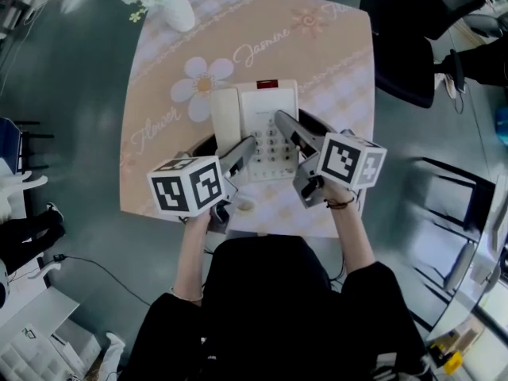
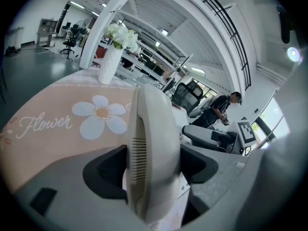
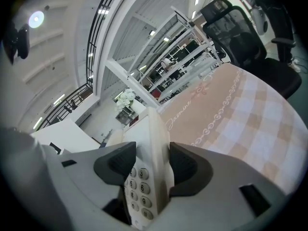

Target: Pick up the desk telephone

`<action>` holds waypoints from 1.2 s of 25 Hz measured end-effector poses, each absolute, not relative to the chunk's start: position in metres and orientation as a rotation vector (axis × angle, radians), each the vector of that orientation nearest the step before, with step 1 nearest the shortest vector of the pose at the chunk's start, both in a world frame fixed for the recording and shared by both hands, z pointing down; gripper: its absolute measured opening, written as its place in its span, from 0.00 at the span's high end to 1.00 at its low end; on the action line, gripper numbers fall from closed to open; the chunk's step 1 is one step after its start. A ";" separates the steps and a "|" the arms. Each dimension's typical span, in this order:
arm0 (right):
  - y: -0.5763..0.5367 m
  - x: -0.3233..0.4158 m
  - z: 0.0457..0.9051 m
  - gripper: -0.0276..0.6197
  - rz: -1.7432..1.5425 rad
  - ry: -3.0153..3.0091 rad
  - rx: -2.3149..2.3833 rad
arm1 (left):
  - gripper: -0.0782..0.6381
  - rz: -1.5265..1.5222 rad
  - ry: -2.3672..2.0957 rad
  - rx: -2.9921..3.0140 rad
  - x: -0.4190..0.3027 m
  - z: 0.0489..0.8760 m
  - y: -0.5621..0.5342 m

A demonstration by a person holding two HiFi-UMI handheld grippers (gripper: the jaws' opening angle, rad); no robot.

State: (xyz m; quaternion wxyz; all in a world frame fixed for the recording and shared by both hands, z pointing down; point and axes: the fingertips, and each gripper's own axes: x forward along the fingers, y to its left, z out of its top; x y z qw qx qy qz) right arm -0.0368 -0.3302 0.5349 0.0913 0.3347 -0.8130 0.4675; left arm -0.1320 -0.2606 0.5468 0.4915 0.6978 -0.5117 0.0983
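1. White plastic desk telephone (image 1: 268, 129): lies mid-way across the square bench under a peach flower-print cloth (image 1: 333, 54), towards my edge. I have both grippers on it.
2. Left gripper (image 2: 154, 165): fingers (image 2: 108, 170) are drawn in narrow on the white curved handset (image 2: 153, 129), one dark pad on each flank beside its slotted grille. My judgement is that this pins the handset in its cradle so it does not slide off when the set is lifted.
3. Right gripper (image 3: 150, 163): fingers (image 3: 192, 165) are closed on the right rim of the base, just beside the grey-buttoned keypad (image 3: 135, 189). My judgement is that this side carries the body's weight and keeps the set level against the left hold.
4. White vase of pale flowers (image 1: 176, 8): stands at the far left corner, well apart from the telephone and clear of both holds.
5. Hidden or unclear:
   - In the head view, the marker cubes and my fingers cover the telephone's near end.
   - I cannot trace any cord.
   - No view settles whether the base has left the cloth.
   - A small pale round object (image 1: 246, 206) near my left gripper is too small to identify.
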 end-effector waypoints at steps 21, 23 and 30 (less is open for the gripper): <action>-0.292 -0.027 0.451 0.64 1.281 -2.546 1.005 | 0.44 0.205 -1.294 1.795 -0.125 0.467 -0.225; -0.287 -0.026 0.447 0.64 1.287 -2.551 0.999 | 0.44 0.203 -1.300 1.807 -0.124 0.461 -0.222; -0.281 -0.023 0.429 0.64 1.263 -2.585 1.010 | 0.44 0.207 -1.314 1.847 -0.122 0.444 -0.218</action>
